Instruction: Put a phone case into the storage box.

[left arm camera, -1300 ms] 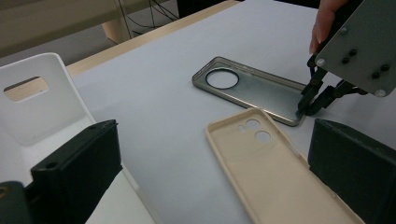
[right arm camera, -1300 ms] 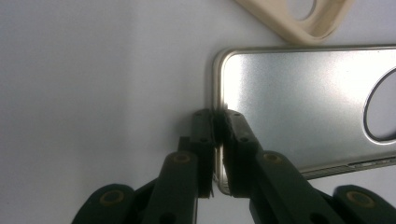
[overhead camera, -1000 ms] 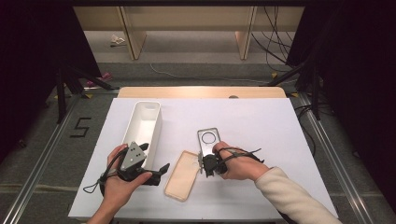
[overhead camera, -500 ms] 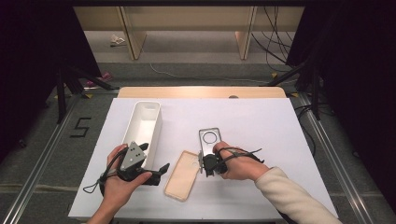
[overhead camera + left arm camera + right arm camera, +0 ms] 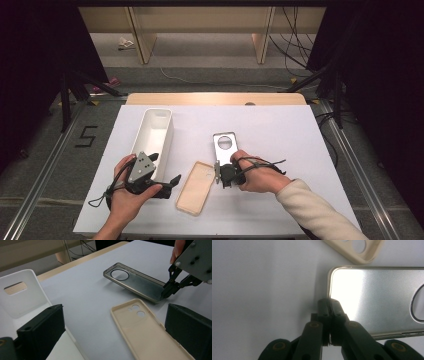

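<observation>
The right claw has its jaws pressed together on the near short edge of the silver phone case; they have just been closing the last bit, and the thin rim of the case sits pinched between the pads. In the left gripper view the same right claw bites the corner of the silver phone case, whose clamped end is tipped slightly off the worktop while the end with the round camera opening rests on it. From the high view the right claw is held by the person's right hand, with the silver phone case stretching away from it toward the far side of the white worktop.

Just beside it, to its left, a beige phone case lies open side up, apart from the silver one. The left claw stands wide open with nothing in it, near the beige case. A white oblong bin stands just beyond the left hand.
</observation>
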`<action>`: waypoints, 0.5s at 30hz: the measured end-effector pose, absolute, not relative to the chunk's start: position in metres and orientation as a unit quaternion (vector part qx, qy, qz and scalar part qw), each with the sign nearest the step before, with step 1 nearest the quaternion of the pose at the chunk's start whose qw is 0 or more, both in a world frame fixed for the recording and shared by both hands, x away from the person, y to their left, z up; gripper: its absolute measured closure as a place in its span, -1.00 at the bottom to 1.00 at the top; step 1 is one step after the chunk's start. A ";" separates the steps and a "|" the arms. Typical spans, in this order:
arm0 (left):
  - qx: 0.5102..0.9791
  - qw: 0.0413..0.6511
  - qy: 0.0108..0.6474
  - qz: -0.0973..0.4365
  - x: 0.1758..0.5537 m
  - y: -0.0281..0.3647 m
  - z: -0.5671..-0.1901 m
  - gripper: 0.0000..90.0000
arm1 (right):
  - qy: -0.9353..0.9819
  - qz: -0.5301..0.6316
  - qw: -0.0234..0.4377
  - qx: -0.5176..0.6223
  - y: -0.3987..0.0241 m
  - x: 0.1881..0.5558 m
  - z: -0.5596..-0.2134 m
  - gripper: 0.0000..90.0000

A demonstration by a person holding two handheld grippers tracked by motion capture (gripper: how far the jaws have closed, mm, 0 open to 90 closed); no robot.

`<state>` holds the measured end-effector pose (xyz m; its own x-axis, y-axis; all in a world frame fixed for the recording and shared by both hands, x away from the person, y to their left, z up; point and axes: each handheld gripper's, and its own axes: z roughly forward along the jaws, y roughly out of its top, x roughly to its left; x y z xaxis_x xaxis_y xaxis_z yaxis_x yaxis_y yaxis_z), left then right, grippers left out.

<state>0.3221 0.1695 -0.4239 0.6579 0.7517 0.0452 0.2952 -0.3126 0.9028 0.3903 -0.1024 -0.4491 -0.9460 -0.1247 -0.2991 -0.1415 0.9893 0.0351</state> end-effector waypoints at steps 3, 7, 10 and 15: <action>0.773 0.481 0.339 0.237 0.322 0.170 -0.424 -0.95 | 0.983 0.046 0.164 -0.070 -0.110 0.390 -0.447 0.98; 0.772 0.483 0.340 0.236 0.322 0.170 -0.423 -0.95 | 0.979 0.062 0.181 -0.069 -0.118 0.388 -0.442 0.98; 0.770 0.486 0.340 0.235 0.322 0.169 -0.422 -0.94 | 0.975 0.089 0.195 -0.064 -0.125 0.386 -0.438 0.98; 0.766 0.486 0.348 0.235 0.324 0.165 -0.419 -0.90 | 0.965 0.140 0.214 -0.062 -0.142 0.380 -0.432 0.98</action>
<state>0.3239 0.1652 -0.4195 0.6469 0.7623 0.0220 0.3051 -0.2852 0.9086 0.3798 -0.1420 -0.4321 -0.9009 -0.0590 -0.4299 -0.1787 0.9533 0.2436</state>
